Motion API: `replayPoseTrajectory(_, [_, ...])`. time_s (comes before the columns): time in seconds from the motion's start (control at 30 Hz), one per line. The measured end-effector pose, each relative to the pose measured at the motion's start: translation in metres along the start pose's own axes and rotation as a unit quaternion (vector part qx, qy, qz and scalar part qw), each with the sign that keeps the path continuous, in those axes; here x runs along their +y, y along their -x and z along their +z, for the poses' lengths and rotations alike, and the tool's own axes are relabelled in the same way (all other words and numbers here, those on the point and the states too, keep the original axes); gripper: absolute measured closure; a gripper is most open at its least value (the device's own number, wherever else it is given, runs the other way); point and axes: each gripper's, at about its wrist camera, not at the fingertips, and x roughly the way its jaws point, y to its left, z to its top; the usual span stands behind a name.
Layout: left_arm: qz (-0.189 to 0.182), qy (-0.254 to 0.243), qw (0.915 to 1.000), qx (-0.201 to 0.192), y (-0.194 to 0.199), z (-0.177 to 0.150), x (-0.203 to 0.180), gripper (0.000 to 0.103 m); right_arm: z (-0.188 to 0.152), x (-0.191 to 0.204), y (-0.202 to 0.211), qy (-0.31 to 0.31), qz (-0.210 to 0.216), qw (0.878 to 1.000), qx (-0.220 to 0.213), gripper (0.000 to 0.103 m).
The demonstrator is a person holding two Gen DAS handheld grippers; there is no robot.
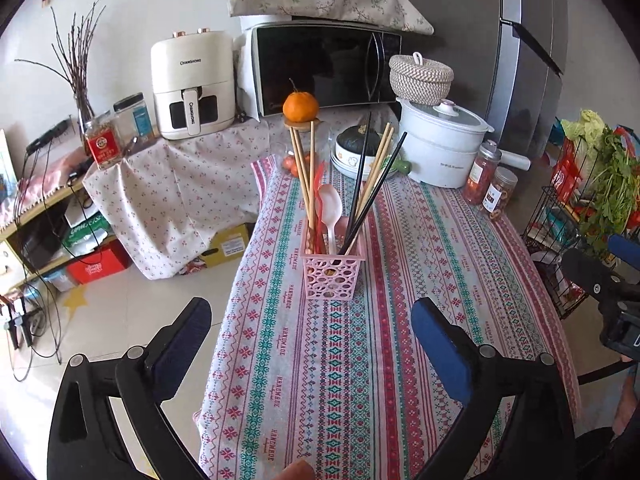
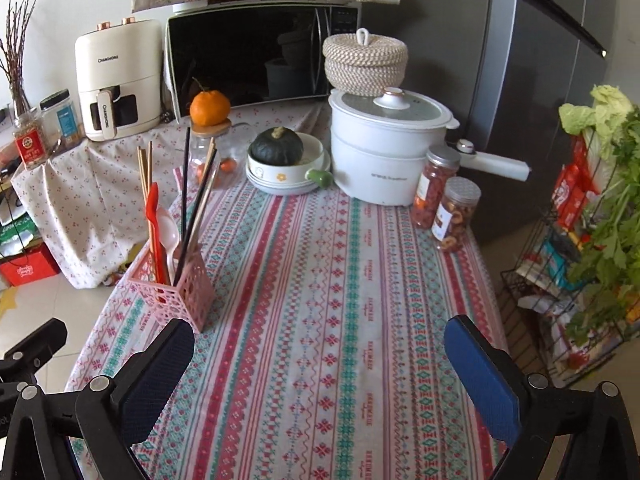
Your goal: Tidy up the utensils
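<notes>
utensils (image 1: 336, 200) upright in pink basket (image 1: 332, 276) | jars (image 2: 448, 208), pot (image 2: 384, 152) well apart

Kitchen clutter ahead of me.
White pot (image 2: 384, 152) by the squash bowl (image 2: 286, 164), woven basket (image 2: 364, 62) on top, orange (image 2: 210, 107) before the microwave (image 2: 256, 52).

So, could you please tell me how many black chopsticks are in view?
2. Both stand in the pink basket: one black chopstick near upright, the other leaning further right. More could be hidden behind the wooden chopsticks.
</notes>
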Motion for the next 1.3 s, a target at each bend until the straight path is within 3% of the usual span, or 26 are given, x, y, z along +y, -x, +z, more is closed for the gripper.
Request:
replayPoseTrajectory(0.27, [0.003,0.023,0.9996,-0.017,0.024,-0.010,-0.015,0.001,-0.015,-0.008,0.018,-0.012,0.010,1.000,-0.005,0.000])
replayPoseTrajectory(0.57, [0.012,0.014,0.9988,-0.046,0.040,-0.011,-0.027,0.001,-0.015,-0.007,0.029,-0.008,0.003,1.000,-0.029,0.000])
replayPoseTrajectory(1.3, [0.003,0.018,0.9987,-0.047,0.044,-0.012,-0.028,0.001,-0.014,-0.003,0.032,-0.008,-0.003,0.999,-0.037,0.000])
